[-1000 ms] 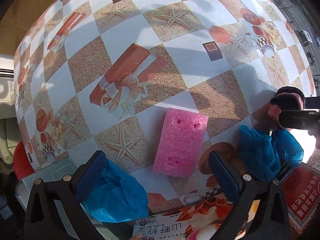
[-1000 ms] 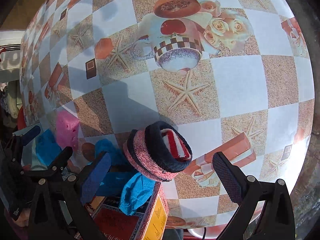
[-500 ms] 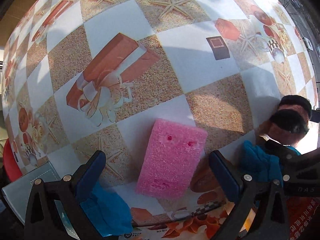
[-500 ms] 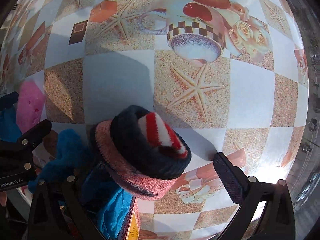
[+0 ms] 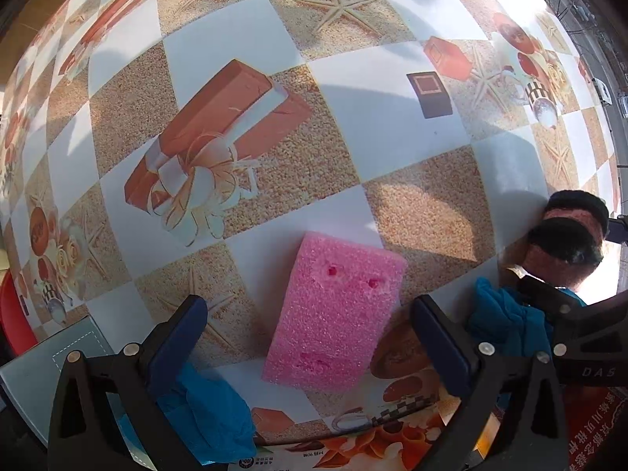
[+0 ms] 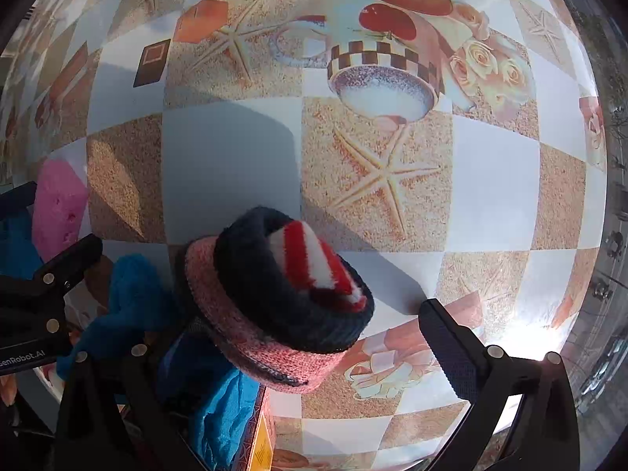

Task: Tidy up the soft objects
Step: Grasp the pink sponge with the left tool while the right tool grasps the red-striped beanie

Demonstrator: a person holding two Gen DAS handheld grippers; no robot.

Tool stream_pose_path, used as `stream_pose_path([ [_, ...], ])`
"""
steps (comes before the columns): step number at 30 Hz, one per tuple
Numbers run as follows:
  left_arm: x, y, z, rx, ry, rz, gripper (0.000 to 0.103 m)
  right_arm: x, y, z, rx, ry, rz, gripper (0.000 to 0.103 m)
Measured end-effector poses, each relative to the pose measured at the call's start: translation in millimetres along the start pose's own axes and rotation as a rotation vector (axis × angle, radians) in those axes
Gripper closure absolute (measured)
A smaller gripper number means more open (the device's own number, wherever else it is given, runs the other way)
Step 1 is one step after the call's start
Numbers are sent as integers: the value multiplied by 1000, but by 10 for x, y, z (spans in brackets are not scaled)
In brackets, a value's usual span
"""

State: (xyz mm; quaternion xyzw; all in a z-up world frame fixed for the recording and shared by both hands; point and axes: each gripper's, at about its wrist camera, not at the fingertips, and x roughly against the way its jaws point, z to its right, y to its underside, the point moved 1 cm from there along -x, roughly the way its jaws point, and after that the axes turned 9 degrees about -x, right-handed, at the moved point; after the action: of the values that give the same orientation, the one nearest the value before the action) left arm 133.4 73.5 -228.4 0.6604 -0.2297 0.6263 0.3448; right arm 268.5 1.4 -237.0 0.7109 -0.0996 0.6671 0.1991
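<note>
Hovering with jaws spread wide, the left gripper (image 5: pixel 310 337) is straddling the pink sponge (image 5: pixel 333 314) lying flat on the table (image 5: pixel 376 117); closing squarely across its narrow sides looks best. The right gripper (image 6: pixel 298 337), also released, is framing rolled socks (image 6: pixel 282 294) beside blue cloth (image 6: pixel 133 298); open tabletop lies ahead.

Table (image 5: pixel 392 125), covered by a checked cloth printed with starfish, gift boxes and cups. On it: one pink sponge (image 5: pixel 337 314), flat, close to the near edge; one rolled sock bundle (image 6: pixel 282 298), dark, pink and red-white striped; blue cloths (image 6: pixel 133 298) (image 5: pixel 208 420) at the near edge, one touching the bundle.
</note>
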Motion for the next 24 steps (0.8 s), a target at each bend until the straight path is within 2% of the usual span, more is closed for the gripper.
stream_pose_path([
  [2, -11, -41, -1, 8, 2, -16, 0, 7, -27, -1, 4, -3, 2, 2],
  [4, 15, -39, 12, 10, 3, -6, 4, 89, -103, 36, 0, 2, 19, 18],
  [5, 45, -26, 24, 7, 3, 8, 10, 135, -97, 60, -4, -2, 32, 25],
  [6, 86, -14, 38, 3, 1, 25, 20, 198, -82, 86, -7, -6, 50, 44],
  [7, 134, -16, 59, -6, 0, 41, 27, 251, -105, 117, -9, -12, 65, 69],
  [8, 182, -19, 78, -17, -1, 54, 46, 279, -108, 148, -15, -27, 69, 77],
  [9, 220, -26, 88, -27, 2, 59, 55, 299, -121, 208, -40, -72, 62, 79],
  [11, 287, -17, 73, -14, 17, 77, 55, 346, -119, 325, -97, -133, 73, 79],
  [15, 504, 48, 30, 15, -17, 134, 55, 491, -56, 524, -169, -181, 114, 79],
  [24, 1162, 381, 126, 3, -15, 295, 55, 942, 206, 735, -222, -241, 205, 79],
])
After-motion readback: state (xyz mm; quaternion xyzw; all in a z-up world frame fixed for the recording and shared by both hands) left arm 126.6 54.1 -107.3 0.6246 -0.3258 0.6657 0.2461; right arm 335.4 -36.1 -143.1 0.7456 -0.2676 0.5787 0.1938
